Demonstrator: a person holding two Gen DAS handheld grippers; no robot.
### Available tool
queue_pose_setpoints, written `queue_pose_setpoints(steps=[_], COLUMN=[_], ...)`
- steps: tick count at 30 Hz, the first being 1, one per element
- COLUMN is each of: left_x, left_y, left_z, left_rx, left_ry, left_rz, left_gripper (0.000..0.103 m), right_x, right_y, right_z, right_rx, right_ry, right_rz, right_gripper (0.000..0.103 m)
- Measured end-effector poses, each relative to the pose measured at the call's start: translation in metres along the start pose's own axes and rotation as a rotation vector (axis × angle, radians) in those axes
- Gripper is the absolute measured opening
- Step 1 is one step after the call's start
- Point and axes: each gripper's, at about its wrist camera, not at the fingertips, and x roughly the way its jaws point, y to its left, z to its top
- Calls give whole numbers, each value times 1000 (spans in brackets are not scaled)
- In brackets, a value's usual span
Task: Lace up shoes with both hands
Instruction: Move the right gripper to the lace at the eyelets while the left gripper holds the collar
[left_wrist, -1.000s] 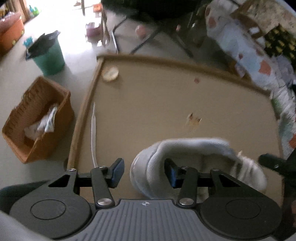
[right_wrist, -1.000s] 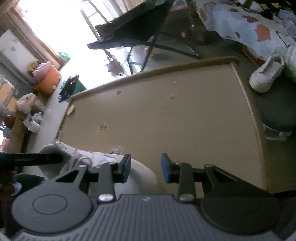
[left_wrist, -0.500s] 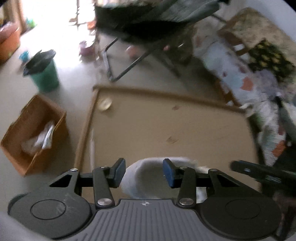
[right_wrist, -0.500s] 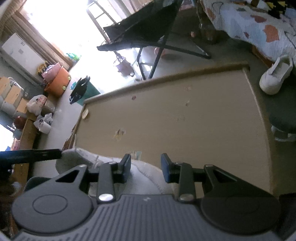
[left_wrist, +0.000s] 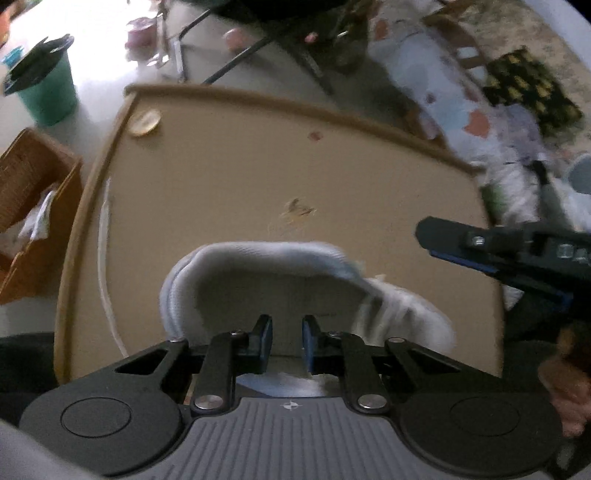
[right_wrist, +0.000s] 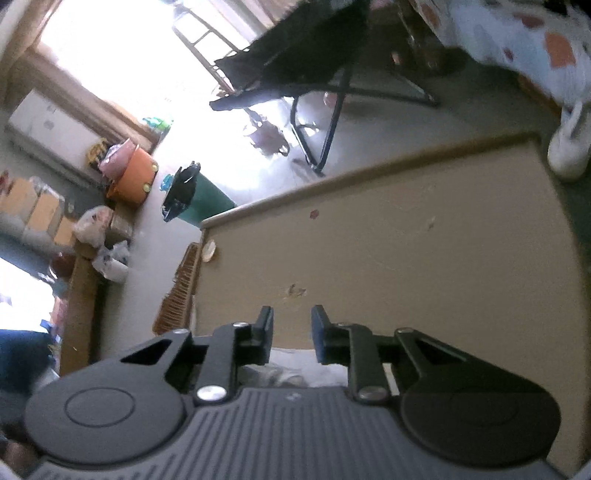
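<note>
A white shoe (left_wrist: 258, 266) lies on its side on the tan table (left_wrist: 229, 177), heel to the left, toe and eyelets to the right. My left gripper (left_wrist: 287, 339) hovers over its near rim, the jaws a narrow gap apart; I see only the shoe's inside through the gap. A loose white lace (left_wrist: 105, 266) lies along the table's left edge. My right gripper (left_wrist: 428, 240) hangs above the toe end. In its own view the right gripper (right_wrist: 292, 332) is narrowly open over bare table, with the shoe (right_wrist: 295, 363) just beneath its fingers.
A wicker basket (left_wrist: 33, 206) and a green bin (left_wrist: 48, 92) stand on the floor to the left of the table. A folding chair (right_wrist: 314, 74) is beyond the far edge. A second white shoe (right_wrist: 569, 147) rests off the table's right side, by a patterned bed.
Both grippers' fingers have drawn much closer together. The left gripper has dropped nearer to the shoe's opening. The right gripper has shifted, so the shoe now sits mostly hidden under it.
</note>
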Motion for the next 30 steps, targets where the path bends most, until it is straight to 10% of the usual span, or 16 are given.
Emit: queue_pose_setpoints(steps=[13,30], left_x=[20,17], left_y=[-8,19], left_z=[-11,-6], left_rx=[50,-83], left_ry=[-12,-7], left_rz=[69,-118], left_gripper=[23,18], right_x=[30,37], right_y=[14,24], right_z=[-28,-59], right_rx=[104,170], right_ry=[30,-149], right_rz=[-40,-52], right_gripper=[23,22])
